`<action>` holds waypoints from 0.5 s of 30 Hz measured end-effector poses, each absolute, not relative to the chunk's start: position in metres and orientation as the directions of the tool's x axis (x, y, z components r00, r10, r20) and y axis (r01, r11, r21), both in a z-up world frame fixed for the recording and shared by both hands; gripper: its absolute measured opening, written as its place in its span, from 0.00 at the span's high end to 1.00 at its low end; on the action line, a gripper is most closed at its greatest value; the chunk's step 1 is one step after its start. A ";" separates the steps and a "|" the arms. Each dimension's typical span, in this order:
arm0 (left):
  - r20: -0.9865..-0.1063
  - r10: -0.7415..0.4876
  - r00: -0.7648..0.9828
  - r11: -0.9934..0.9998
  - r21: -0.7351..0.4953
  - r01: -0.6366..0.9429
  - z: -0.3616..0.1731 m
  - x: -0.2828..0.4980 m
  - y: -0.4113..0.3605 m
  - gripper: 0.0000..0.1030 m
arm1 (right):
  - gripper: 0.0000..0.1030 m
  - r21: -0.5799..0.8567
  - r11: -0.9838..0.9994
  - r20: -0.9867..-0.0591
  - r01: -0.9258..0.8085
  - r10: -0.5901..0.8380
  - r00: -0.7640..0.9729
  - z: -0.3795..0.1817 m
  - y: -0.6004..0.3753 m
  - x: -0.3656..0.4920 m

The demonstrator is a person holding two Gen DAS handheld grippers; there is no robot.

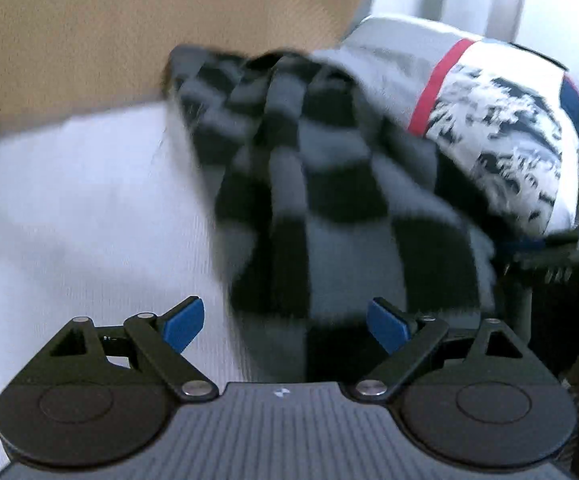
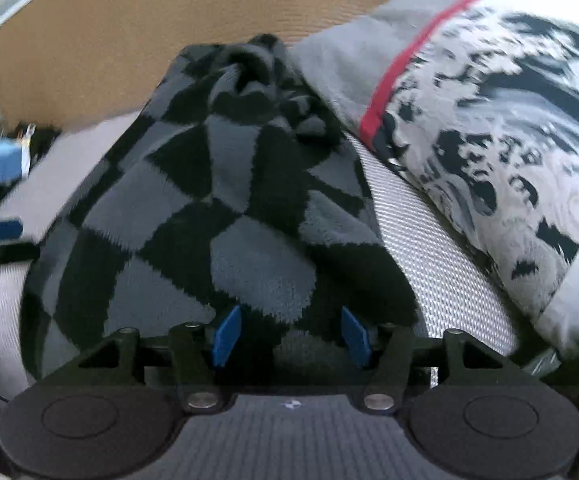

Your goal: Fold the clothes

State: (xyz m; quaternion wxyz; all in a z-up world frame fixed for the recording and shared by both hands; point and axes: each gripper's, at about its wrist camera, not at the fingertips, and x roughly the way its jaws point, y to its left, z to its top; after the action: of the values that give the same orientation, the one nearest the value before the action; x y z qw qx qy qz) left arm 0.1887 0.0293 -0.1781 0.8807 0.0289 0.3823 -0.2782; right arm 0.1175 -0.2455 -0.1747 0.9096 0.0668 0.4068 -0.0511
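One checkered black-and-grey knit garment [image 2: 225, 216], bunched at the far end. One printed pillow [image 2: 501, 128] with one red stripe [image 2: 405, 80], at right. One tan headboard [image 2: 149, 40], far. One white woven bedcover [image 2: 417, 240]. Two grippers, four blue pads altogether.

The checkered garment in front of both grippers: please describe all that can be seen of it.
The checkered garment looks like a thick, fuzzy knit with large black and grey squares. It is not folded: it lies crumpled in a heap, bunched into deep wrinkles at its far end, on a pale woven surface. Its right side lies against a grey, red-striped printed cushion. The left hand-held gripper and right hand-held gripper are open at its near edge, not gripping it.
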 end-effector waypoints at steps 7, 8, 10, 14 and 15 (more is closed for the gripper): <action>-0.686 -0.504 0.524 0.858 -0.326 0.398 -0.206 0.159 0.047 0.11 | 0.41 0.183 0.977 -0.674 0.109 0.044 0.737 -0.148 -0.249 0.084; -0.679 -0.515 0.524 0.853 -0.341 0.396 -0.208 0.155 0.048 0.11 | 0.41 0.173 0.979 -0.671 0.105 0.039 0.740 -0.147 -0.248 0.078; -0.667 -0.529 0.525 0.846 -0.362 0.391 -0.211 0.146 0.050 0.11 | 0.41 0.164 0.983 -0.664 0.086 0.046 0.746 -0.145 -0.244 0.066; -0.665 -0.553 0.502 0.833 -0.445 0.329 -0.224 0.127 0.060 0.11 | 0.41 0.168 0.984 -0.654 0.061 0.065 0.753 -0.142 -0.233 0.047; -0.670 -0.558 0.489 0.829 -0.465 0.310 -0.230 0.123 0.062 0.12 | 0.41 0.166 0.985 -0.653 0.056 0.067 0.755 -0.141 -0.231 0.045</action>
State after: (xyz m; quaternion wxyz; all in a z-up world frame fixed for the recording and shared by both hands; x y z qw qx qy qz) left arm 0.1231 0.0619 -0.2295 0.8510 -0.1421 0.4365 -0.2552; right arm 0.0451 -0.2313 -0.1408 0.9325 0.0877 0.3503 0.0031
